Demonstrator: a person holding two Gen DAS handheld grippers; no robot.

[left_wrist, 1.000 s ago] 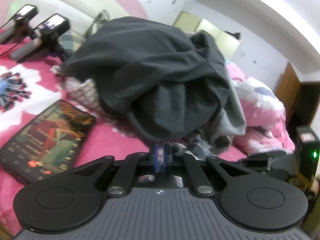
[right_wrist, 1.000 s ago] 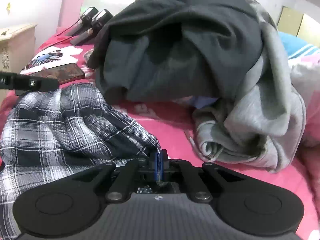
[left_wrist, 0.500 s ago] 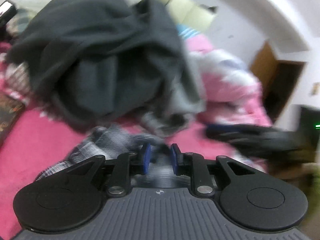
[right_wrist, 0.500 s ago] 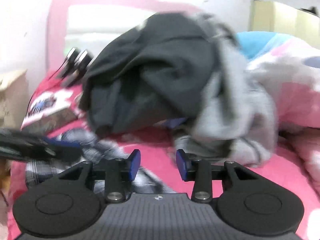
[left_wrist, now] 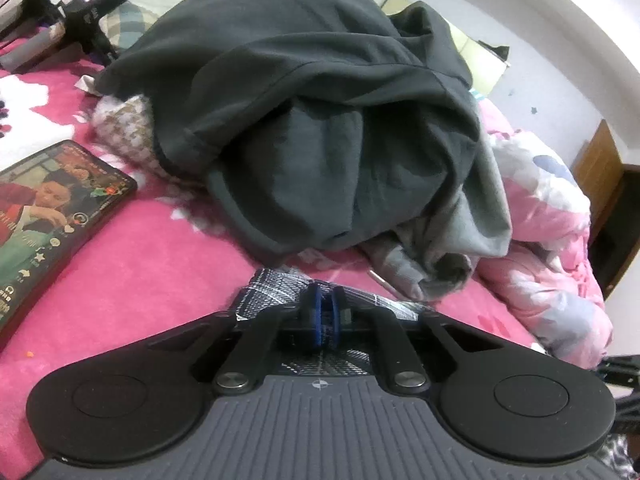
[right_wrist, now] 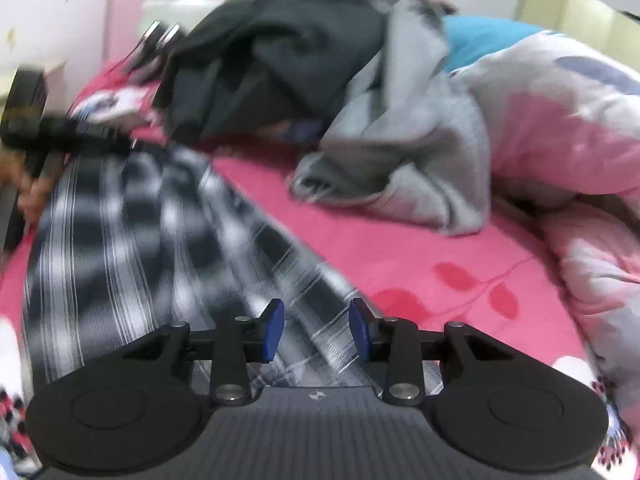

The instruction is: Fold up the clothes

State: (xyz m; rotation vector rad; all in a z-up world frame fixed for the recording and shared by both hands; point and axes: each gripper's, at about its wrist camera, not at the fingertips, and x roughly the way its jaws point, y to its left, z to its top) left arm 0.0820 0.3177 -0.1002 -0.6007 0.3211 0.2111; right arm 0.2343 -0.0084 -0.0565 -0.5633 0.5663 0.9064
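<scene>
A black-and-white plaid garment (right_wrist: pixel 140 232) lies stretched across the pink bed sheet (right_wrist: pixel 400 248). In the left wrist view its edge (left_wrist: pixel 276 292) sits at my left gripper (left_wrist: pixel 322 312), whose jaws are closing, with the blue pads pinching the cloth. My right gripper (right_wrist: pixel 317 330) hovers over the garment's other end. Its jaws are closing too, but the pads stand apart, with the cloth lying under the gap. The left gripper (right_wrist: pixel 60 136) shows as a black blur at the garment's far left, a hand (right_wrist: pixel 24 196) behind it.
A heap of dark grey clothing (left_wrist: pixel 320 120) over a light grey garment (left_wrist: pixel 472 216) fills the back of the bed. A pink floral quilt (left_wrist: pixel 552 240) is bunched at the right. A lit phone (left_wrist: pixel 52 216) lies left, with two spare handheld devices (left_wrist: pixel 72 4) behind.
Both grippers were shut a second ago, then opened. The left has pinched the plaid edge again; the right has let go, stays parted and has swung right. The plaid garment now lies spread out.
</scene>
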